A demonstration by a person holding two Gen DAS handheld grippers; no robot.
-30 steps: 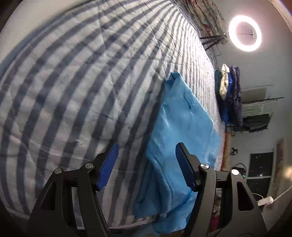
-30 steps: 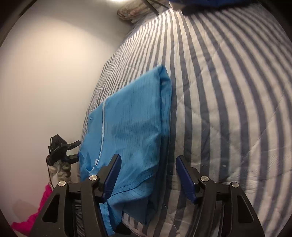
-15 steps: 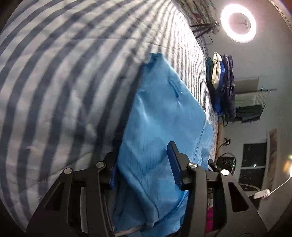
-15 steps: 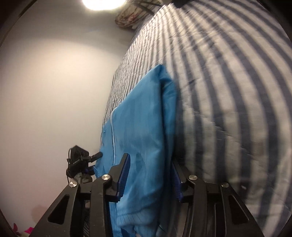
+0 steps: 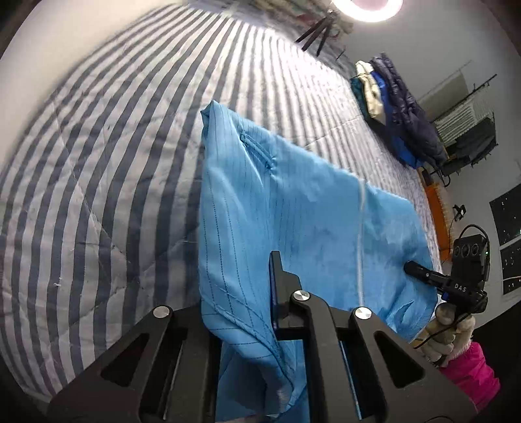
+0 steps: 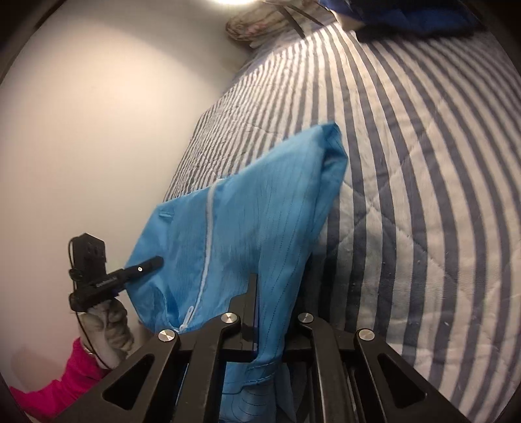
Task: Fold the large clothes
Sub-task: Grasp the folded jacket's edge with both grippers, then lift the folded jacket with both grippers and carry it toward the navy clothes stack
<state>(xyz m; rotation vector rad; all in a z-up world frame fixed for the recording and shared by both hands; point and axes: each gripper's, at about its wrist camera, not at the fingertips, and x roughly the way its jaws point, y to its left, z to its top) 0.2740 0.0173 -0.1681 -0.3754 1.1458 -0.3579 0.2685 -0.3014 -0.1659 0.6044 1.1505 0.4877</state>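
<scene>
On the striped quilt [image 5: 107, 182], a folded blue garment [image 5: 293, 208], its near edge lifted clear of the bedding and pinched at two corners. Left gripper [image 5: 273, 293] clamped tight on the garment's near-left corner, cloth bunched between the pads and trailing below the black frame. Right gripper [image 6: 254, 312] likewise closed hard on the opposite corner, fabric hanging through the narrow slit between its blue pads. Far end of the garment resting on the quilt, white zip line [image 6: 208, 234] running down its middle.

Readable writing: only "DAS" in pale letters on the side of the right gripper as seen from the left wrist [image 5: 459, 286]; a similar pale mark on the left gripper seen from the right wrist [image 6: 107, 279], too blurred to read.

From the left wrist only: ring light [image 5: 368, 9] at the top edge, tripod legs [image 5: 317, 31] beneath it, a heap of dark blue and cream clothes [image 5: 397, 107] at the far edge of the bed, a rack [image 5: 469, 130] against the wall, dark panels [image 5: 508, 214] at the right rim. Also a gloved hand [image 5: 446, 335] with a pink sleeve [image 5: 472, 377] gripping the other tool.

From the right wrist only: bare pale wall [image 6: 97, 130] along the bed, a patterned pillow [image 6: 260, 22] at the head, another gloved hand [image 6: 107, 328] and pink sleeve [image 6: 58, 387] at lower left
</scene>
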